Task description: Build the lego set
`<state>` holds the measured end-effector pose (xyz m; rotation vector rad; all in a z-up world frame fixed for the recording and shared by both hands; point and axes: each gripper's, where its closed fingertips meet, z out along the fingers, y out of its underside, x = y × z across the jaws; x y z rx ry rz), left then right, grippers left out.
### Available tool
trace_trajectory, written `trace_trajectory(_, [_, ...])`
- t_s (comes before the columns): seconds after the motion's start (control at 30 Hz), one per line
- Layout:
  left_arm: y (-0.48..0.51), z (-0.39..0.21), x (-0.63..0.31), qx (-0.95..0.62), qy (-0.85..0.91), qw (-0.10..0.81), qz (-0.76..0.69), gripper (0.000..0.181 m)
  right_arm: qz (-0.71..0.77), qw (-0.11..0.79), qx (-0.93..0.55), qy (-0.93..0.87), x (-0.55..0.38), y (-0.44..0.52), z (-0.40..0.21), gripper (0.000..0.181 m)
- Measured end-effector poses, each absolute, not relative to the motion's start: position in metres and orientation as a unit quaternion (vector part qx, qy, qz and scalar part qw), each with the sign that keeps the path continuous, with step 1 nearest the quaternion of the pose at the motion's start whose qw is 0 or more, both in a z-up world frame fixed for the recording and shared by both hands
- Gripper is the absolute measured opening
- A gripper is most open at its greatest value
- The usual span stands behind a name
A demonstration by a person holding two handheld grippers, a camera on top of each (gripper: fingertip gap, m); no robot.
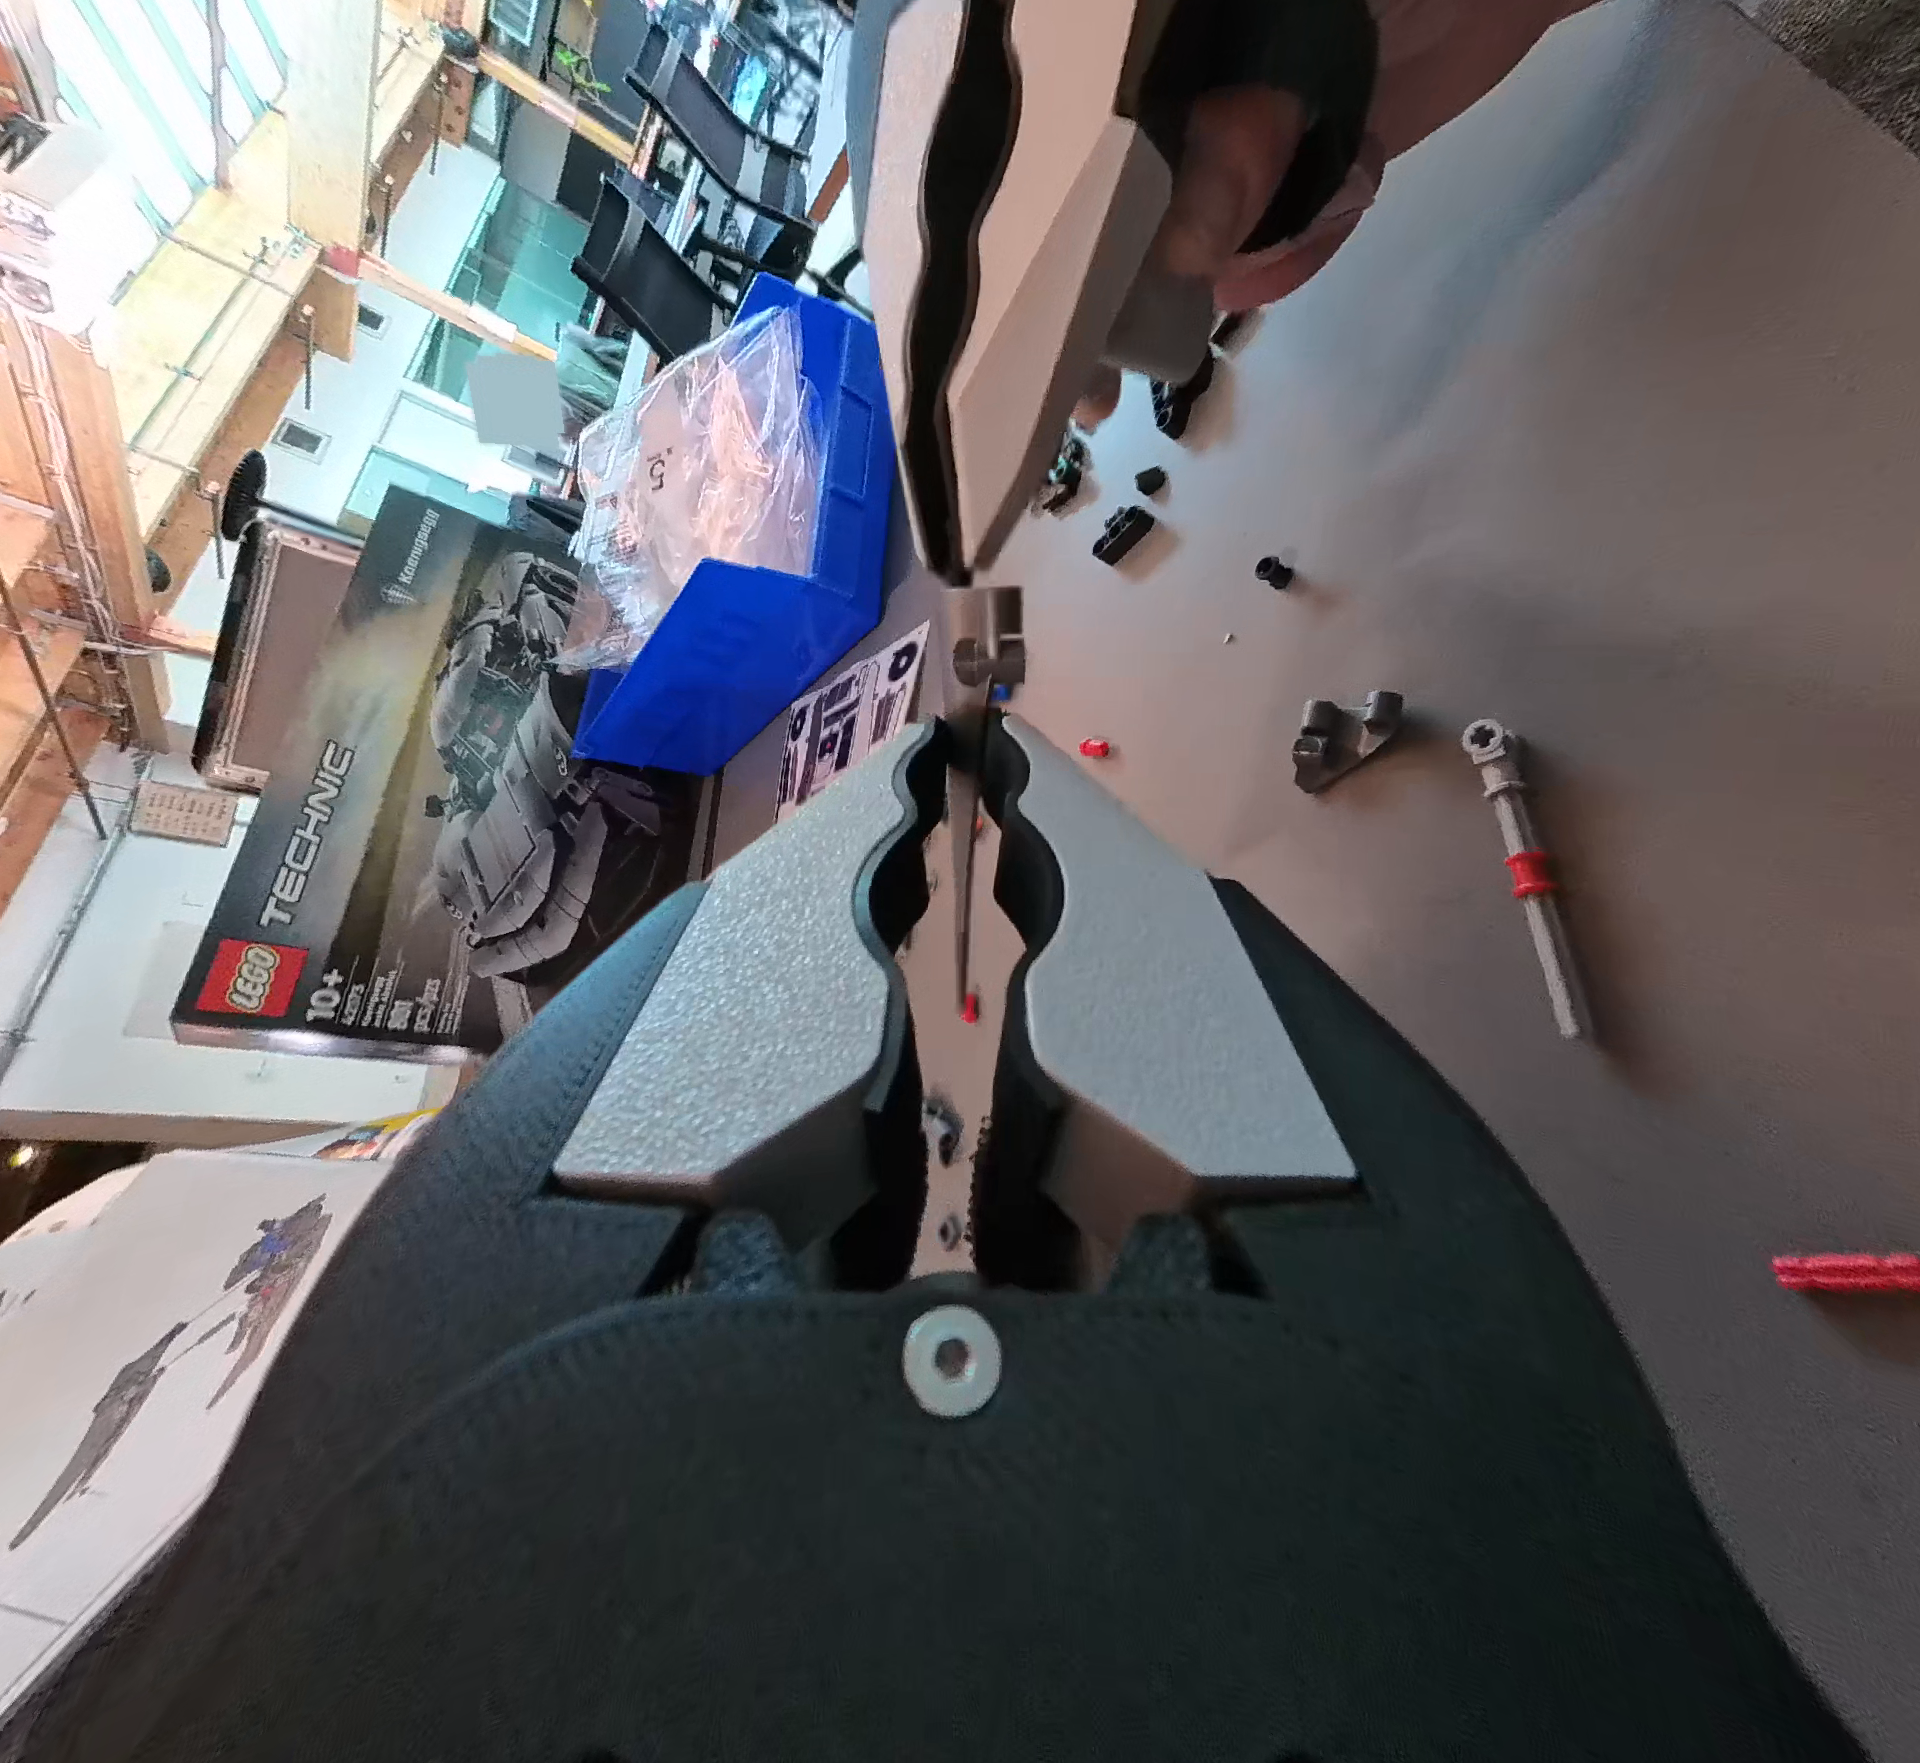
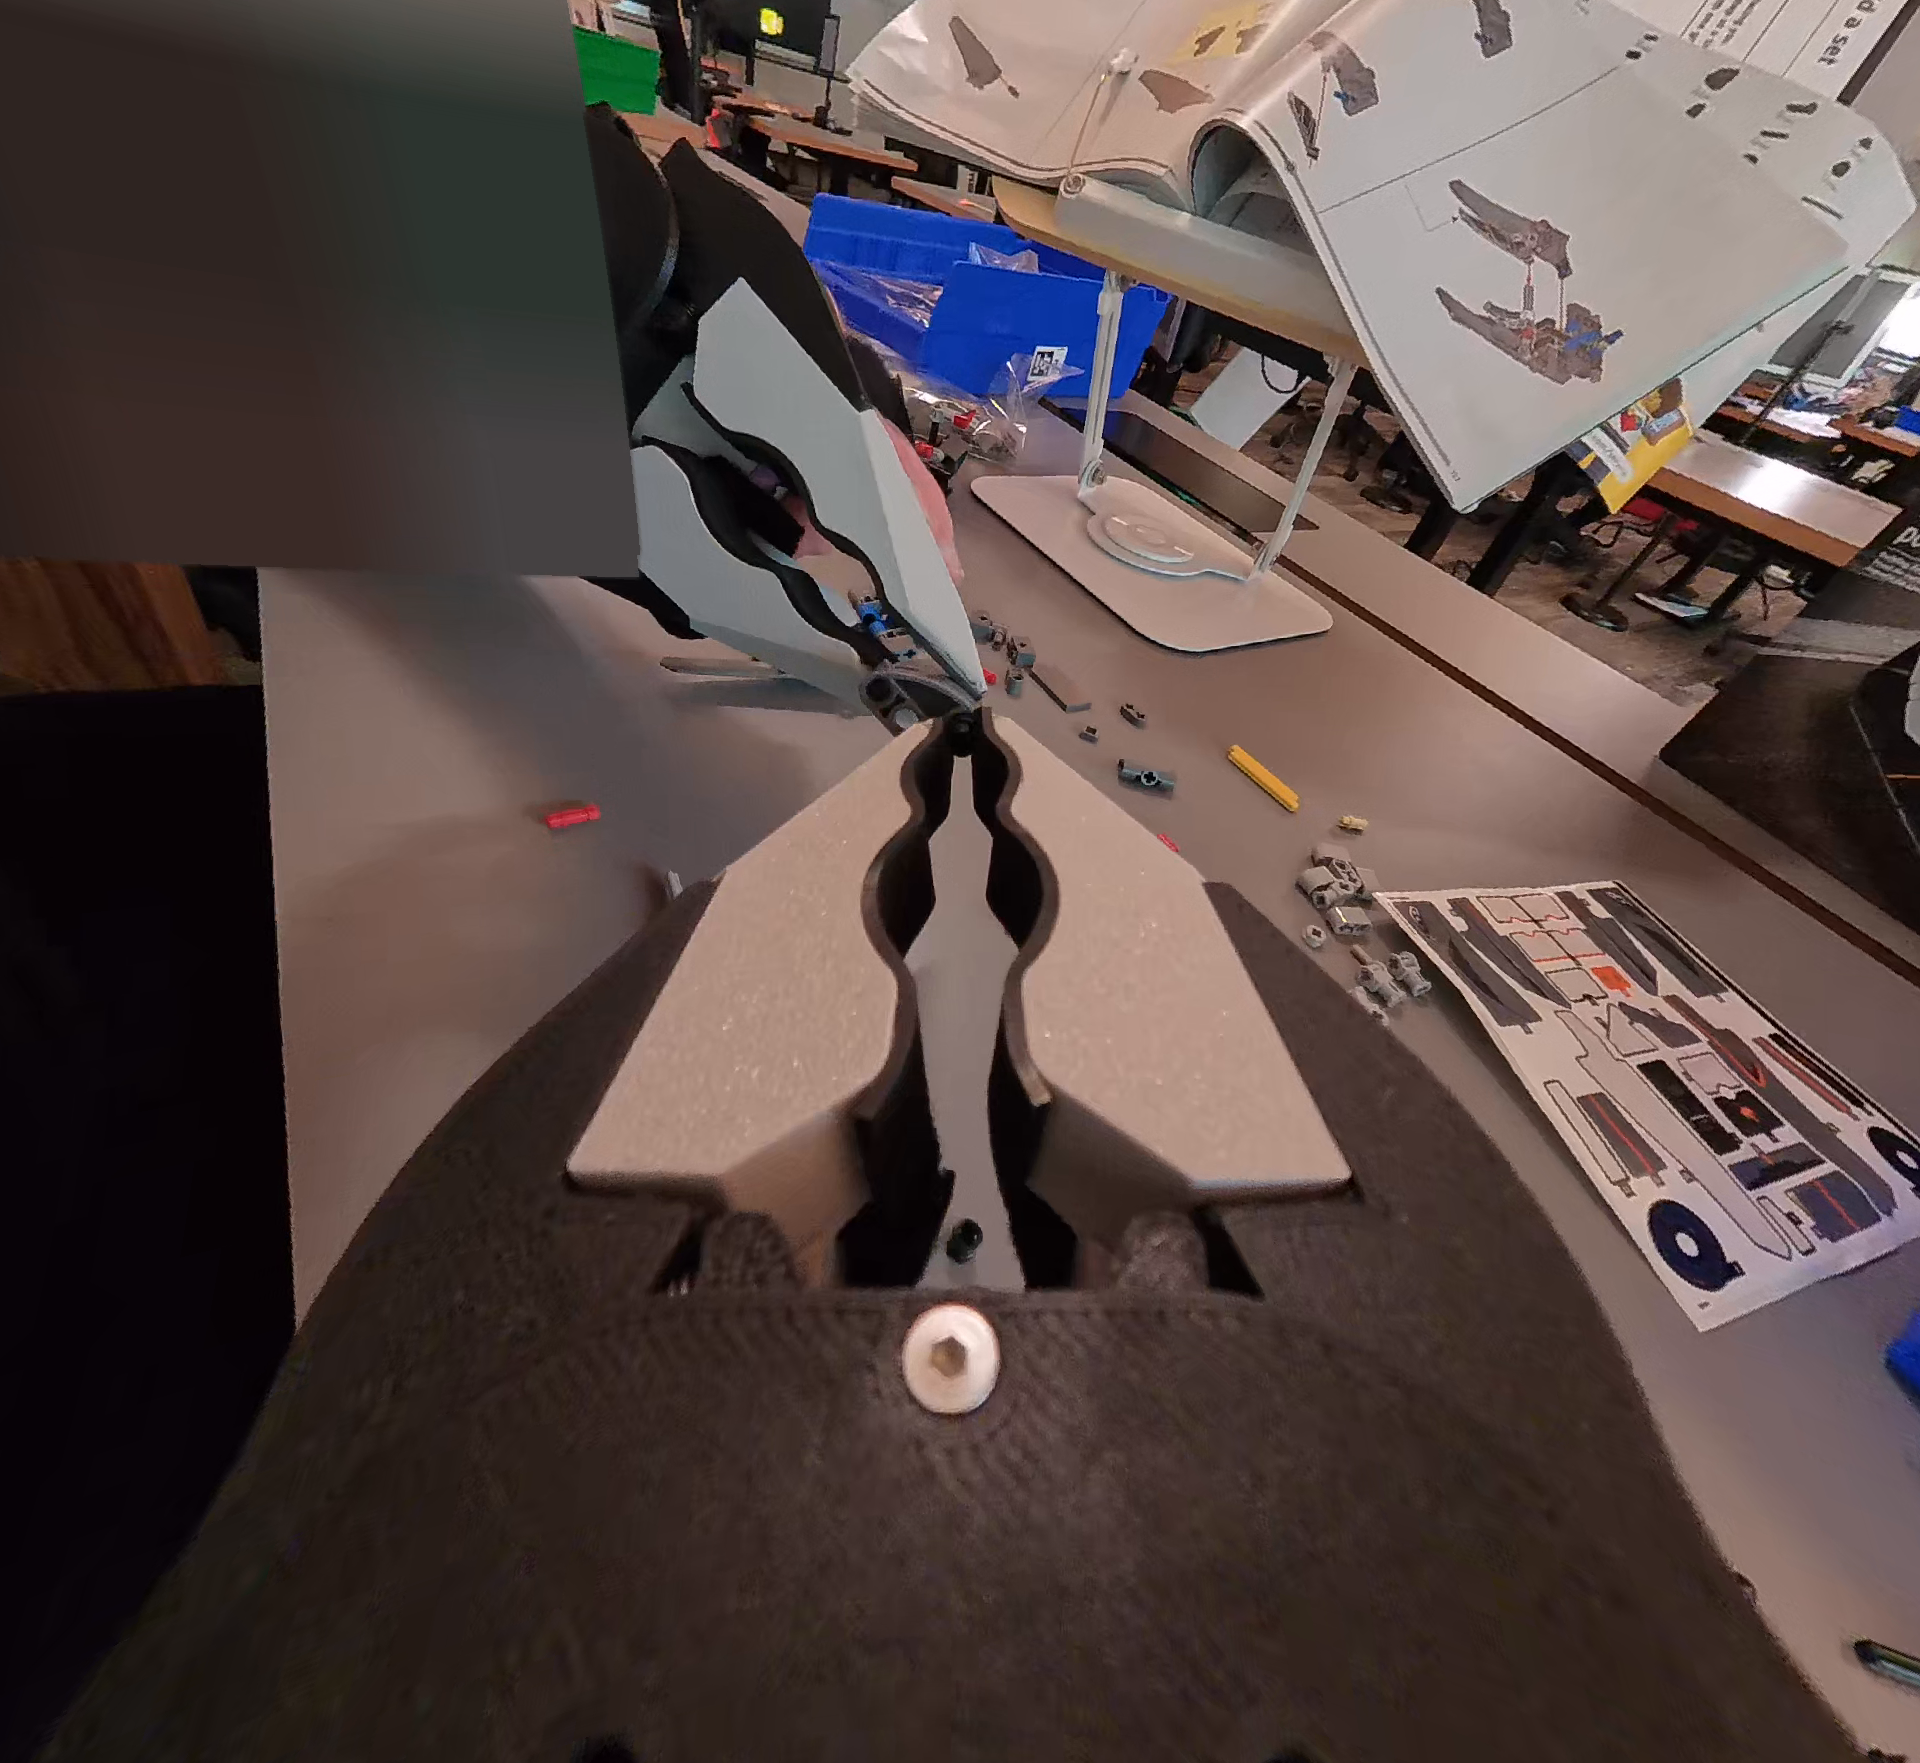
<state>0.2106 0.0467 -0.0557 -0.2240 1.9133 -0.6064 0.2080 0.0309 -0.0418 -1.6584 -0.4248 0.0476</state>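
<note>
The left claw pinches a thin dark-grey plastic assembly. The right claw, pressed together on a small black pin, meets its tip. Most building remains, I judge: loose grey and black pieces lie scattered beside both claws on the grey tabletop. Beyond stand a blue plastic bin and an open instruction booklet.
</note>
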Motion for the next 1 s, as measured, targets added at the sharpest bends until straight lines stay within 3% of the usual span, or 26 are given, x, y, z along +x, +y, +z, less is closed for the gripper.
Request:
trace_trajectory(0.4, [0.051,-0.057,0.215,-0.095,0.805,0.534,-0.239,0.002,0.021,0.633,-0.751,-0.185,0.211,0.036,-0.042,0.002])
trace_trajectory(0.5, [0.062,-0.059,0.217,-0.113,0.807,0.531,-0.232,0.002,0.015,0.627,-0.758,-0.181,0.219,0.022,-0.031,0.027])
trace_trajectory(0.57, [0.069,-0.058,0.214,-0.128,0.807,0.527,-0.235,0.002,-0.006,0.624,-0.762,-0.171,0.233,0.006,-0.024,0.02])
trace_trajectory(1.0, [0.086,-0.086,0.186,-0.135,0.824,0.521,-0.176,0.003,-0.066,0.443,-0.891,-0.073,0.323,-0.083,-0.093,0.02])
